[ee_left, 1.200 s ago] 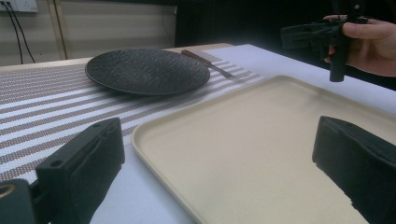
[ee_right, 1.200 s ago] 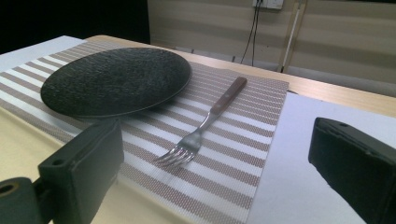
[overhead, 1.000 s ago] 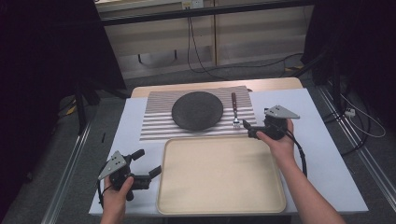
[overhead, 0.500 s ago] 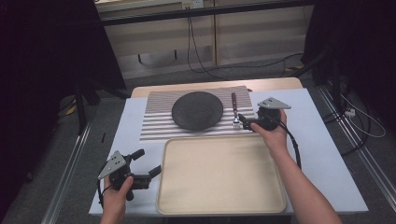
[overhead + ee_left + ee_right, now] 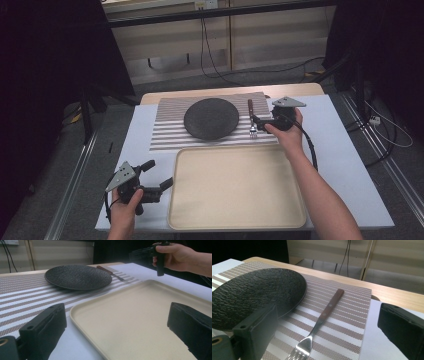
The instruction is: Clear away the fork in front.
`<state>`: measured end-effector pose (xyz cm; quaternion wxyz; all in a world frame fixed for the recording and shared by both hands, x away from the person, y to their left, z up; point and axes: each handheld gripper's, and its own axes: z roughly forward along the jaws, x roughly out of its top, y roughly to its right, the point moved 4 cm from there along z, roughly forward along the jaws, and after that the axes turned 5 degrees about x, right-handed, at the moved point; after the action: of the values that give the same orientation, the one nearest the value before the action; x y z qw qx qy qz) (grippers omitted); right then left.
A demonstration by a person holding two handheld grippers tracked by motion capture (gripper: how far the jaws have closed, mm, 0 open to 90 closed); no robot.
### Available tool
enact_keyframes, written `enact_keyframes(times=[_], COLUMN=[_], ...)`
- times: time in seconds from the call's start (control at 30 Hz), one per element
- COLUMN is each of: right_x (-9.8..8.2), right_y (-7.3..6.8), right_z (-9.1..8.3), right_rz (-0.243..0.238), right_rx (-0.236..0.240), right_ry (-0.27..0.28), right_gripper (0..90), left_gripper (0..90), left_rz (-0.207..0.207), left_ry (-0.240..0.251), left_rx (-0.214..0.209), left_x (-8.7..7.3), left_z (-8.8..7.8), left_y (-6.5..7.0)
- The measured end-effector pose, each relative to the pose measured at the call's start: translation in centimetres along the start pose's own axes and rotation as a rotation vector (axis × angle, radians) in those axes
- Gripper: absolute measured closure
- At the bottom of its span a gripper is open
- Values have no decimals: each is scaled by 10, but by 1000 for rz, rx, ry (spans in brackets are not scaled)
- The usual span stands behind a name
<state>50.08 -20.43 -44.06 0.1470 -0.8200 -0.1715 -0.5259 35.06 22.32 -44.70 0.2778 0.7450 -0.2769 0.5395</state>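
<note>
Tray first: large cream rectangular plastic tray [image 5: 239, 187] with raised rim and rounded corners, lying flat on the white-covered table [image 5: 345, 150], near edge of it. Inside of tray bare, plain cream surface in both high view and left gripper view [image 5: 150, 322].

Round black textured plate [image 5: 211, 118] sits beyond the tray on a brown-and-white striped woven placemat [image 5: 167, 132]. Plate surface bare, rough slate-like finish seen in right gripper view [image 5: 254, 292].

Metal fork with dark reddish wooden handle [image 5: 251, 118] lies flat on the placemat just beside the plate's right edge, not touching it. Tines point toward the tray, handle away. In right gripper view the fork [image 5: 322, 317] runs up the middle between the two black jaws, tines nearest the camera.

Right hand-held gripper [image 5: 256, 121]: jaws wide apart, held low over the fork's tine end, one jaw toward the plate side, the other over the white table cover. Nothing clamped. Contact with the fork cannot be made out.

Left hand-held gripper [image 5: 159, 176]: jaws wide apart, holding nothing, near the tray's front left corner at the table's near left. Its jaws straddle the tray's corner in the left gripper view; touching or not, cannot tell.
</note>
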Motion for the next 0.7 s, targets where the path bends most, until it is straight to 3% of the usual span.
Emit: enact_keyframes(times=[0.13, 0.17, 0.7], right_x=[1, 1, 0], right_y=[3, 6, 19], right_z=[6, 11, 32], right_rz=[-8, 7, 40], right_rx=[-4, 3, -32], right_ry=[-5, -28, -97], right_gripper=[30, 28, 57], left_gripper=[25, 25, 25], left_rz=[-7, -12, -15], left_ry=[4, 5, 2], left_rx=[2, 2, 4], left_x=[0, 0, 0], left_z=[0, 1, 3], left_y=[0, 0, -1])
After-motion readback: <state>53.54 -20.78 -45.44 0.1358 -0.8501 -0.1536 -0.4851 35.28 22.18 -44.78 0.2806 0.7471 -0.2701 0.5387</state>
